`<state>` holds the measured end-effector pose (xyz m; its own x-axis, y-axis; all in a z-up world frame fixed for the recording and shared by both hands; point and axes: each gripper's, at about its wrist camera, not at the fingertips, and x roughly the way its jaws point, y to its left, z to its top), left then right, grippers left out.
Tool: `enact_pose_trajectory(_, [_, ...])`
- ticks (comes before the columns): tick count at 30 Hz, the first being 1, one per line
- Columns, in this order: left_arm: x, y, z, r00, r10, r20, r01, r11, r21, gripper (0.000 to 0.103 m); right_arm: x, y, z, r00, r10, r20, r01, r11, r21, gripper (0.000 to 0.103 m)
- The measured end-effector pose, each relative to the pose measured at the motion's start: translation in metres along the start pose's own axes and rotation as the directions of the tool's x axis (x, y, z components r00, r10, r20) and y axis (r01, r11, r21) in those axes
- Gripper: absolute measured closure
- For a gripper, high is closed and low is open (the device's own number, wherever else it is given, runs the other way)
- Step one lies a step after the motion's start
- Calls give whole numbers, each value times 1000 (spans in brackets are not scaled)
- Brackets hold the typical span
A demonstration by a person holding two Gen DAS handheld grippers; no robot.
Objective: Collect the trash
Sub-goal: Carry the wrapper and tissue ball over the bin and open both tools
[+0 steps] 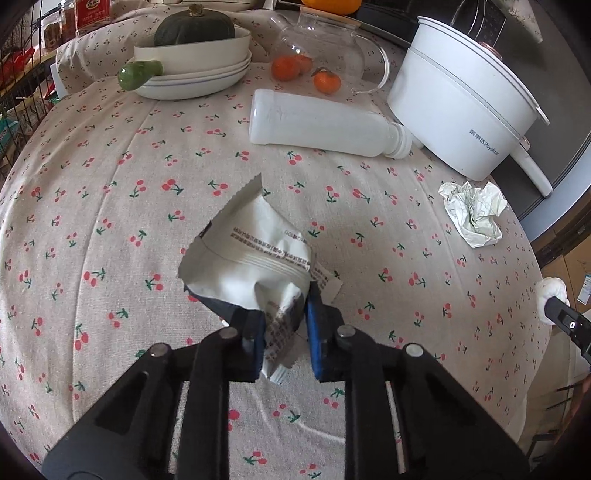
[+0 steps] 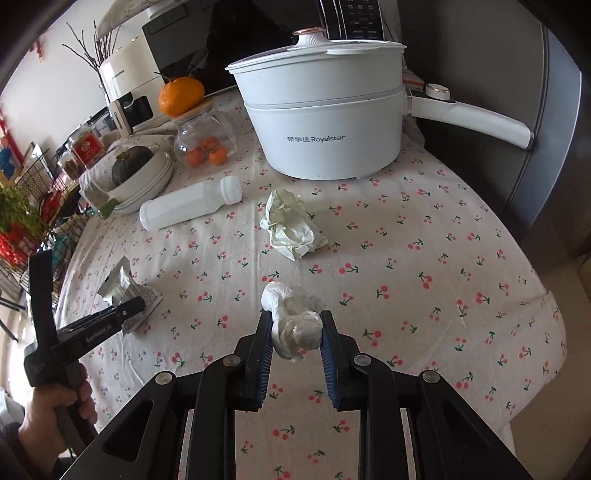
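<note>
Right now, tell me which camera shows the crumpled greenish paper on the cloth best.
The right wrist view: the crumpled paper lies near the middle of the picture, whole and unblocked, in front of the white pot. The left wrist view shows it too, but out at the right edge, where the fisheye warps it.

We count two tongs, the left tongs (image 1: pixel 284 332) and the right tongs (image 2: pixel 295 343). On the bench (image 2: pixel 443 240) we count one torn wrapper (image 1: pixel 255 258), one white wad (image 2: pixel 295 325), one crumpled paper (image 2: pixel 291 225), one white bottle (image 1: pixel 325 123), one white pot (image 2: pixel 325 129), one glass jug (image 1: pixel 321 48) and one dark squash (image 1: pixel 194 27). Of small oranges (image 1: pixel 327 81) we count at least three.
</note>
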<state>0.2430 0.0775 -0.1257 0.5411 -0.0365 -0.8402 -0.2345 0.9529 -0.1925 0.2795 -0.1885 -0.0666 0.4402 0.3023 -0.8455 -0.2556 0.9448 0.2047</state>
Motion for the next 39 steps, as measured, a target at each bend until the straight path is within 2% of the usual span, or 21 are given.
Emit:
enact_pose_trajectory(1, [-1, 1, 0, 1000, -10, -3, 10, 1000, -3, 86, -3, -2, -2, 1000, -3, -1, 3, 1000, -1, 78])
enact_pose_trajectory(2, [-4, 3, 0, 1000, -22, 1, 22, 1000, -9, 103, -7, -5, -3, 1000, -5, -1, 5, 1000, -3, 78])
enact_pose_trajectory(10, [-45, -8, -8, 995, -92, 43, 89, 994, 63, 102, -52, -15, -16, 1000, 5, 9, -5, 1000, 18, 78])
enact_pose_trajectory(16, [-86, -22, -22, 980, -186, 77, 176, 977, 123, 102, -91, -22, -34, 999, 4, 33, -5, 999, 32, 78])
enact_pose_trajectory(21, [-114, -43, -37, 963, -256, 82, 237, 952, 194, 102, -118, -29, -51, 999, -14, 47, 13, 999, 32, 78])
enact_pose_trajectory(28, [-141, -85, -68, 935, -350, 62, 314, 894, 319, 101, -144, -52, -80, 998, -41, 48, 37, 997, 68, 78])
enact_pose_trajectory(34, [-140, -126, -99, 910, -415, -26, 387, 823, 416, 101, -159, -75, -110, 997, -71, 32, 67, 991, 116, 78])
enact_pose_trajectory(39, [-131, -162, -127, 886, -449, -113, 443, 751, 490, 101, -161, -93, -131, 995, -99, 6, 97, 985, 146, 78])
